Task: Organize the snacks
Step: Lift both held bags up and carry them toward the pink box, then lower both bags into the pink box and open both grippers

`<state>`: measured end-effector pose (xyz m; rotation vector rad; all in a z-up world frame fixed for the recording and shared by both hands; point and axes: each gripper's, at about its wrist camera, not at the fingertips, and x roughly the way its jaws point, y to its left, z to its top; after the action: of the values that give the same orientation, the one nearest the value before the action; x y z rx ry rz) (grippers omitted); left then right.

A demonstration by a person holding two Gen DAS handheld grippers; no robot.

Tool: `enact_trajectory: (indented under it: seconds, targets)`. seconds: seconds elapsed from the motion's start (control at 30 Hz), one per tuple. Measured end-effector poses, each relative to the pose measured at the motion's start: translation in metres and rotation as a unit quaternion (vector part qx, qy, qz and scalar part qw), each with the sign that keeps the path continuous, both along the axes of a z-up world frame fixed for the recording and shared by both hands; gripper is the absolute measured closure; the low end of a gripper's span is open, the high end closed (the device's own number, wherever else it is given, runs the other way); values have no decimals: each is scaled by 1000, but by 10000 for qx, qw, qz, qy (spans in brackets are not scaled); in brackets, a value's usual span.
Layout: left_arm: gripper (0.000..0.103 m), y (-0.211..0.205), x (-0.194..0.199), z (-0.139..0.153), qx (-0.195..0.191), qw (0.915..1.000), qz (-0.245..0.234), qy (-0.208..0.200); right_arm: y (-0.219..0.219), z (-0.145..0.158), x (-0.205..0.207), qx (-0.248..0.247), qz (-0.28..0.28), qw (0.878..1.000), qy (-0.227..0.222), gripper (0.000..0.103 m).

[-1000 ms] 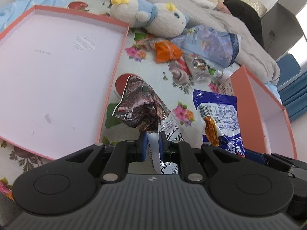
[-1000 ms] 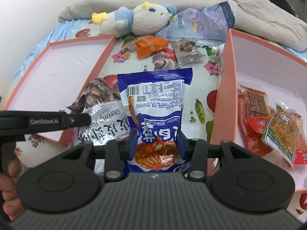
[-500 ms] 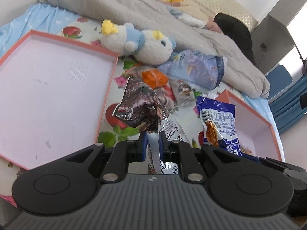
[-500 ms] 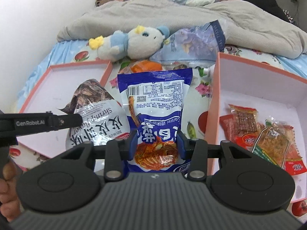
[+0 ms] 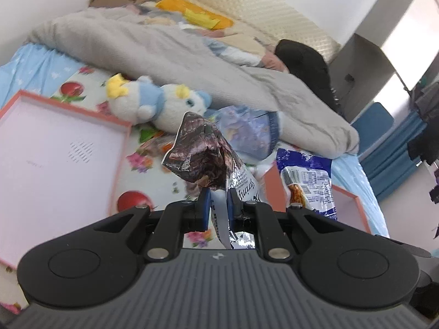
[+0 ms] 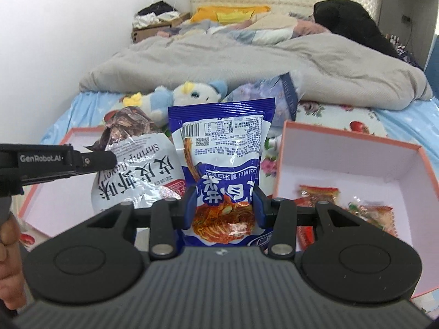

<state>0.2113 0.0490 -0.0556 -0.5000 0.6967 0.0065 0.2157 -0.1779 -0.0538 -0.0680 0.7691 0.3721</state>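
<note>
Blue pads clamp both of your packets: the jaws of your left gripper [image 5: 218, 204] are pinched nearly together on the thin edge of the silver shrimp-flavour bag [image 5: 203, 153], which stands up ahead of them with its crumpled dark top folded over, and the jaws of your right gripper [image 6: 225, 205] sit wider apart, pressing both sides of the blue kimchi packet [image 6: 222, 148], which stands upright ahead of them with its barcode panel facing you. From the right wrist view the silver bag hangs just left of the blue packet, touching or nearly touching it, with one black finger [image 6: 96, 159] of your left gripper reaching in from the left edge, and part of your hand [image 6: 8, 246] shows at the lower left. Beyond and below the right jaws, to their right, lies the open pink box [image 6: 351, 142] with several red and orange snack packs [image 6: 318, 194] on its floor. To the left of both jaws lies the other pink tray [image 5: 55, 159], bare inside. Both rest on the flower-printed bed sheet [image 5: 142, 186]. Farther out, past the packets, a white and blue plush toy [image 5: 162, 104] lies against a pale purple bag [image 5: 247, 131], and behind them a grey blanket [image 5: 170, 52] is heaped across the bed.
</note>
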Motion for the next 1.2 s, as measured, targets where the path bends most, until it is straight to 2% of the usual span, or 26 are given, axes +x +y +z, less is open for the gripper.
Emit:
enact_trajectory:
  seconds: [0.33,0.63,0.83,1.2]
  targets:
    - [88,-47,15,39,78,9981,-435,-439,-40,23,-5,-15,-307,9991,-296,58]
    - [88,-96,37,50,-59,9943,-929,-525,-104,41,-4,220,-947,9941,-480,58]
    - [88,-139,63,37,8,9913,-1289,-279,-129,25,9,224,-1136,9926,-367,58]
    - [88,-207,119,-19,361,9816,-1824,441,-182,-32,44,94,-1517,9882,196,58]
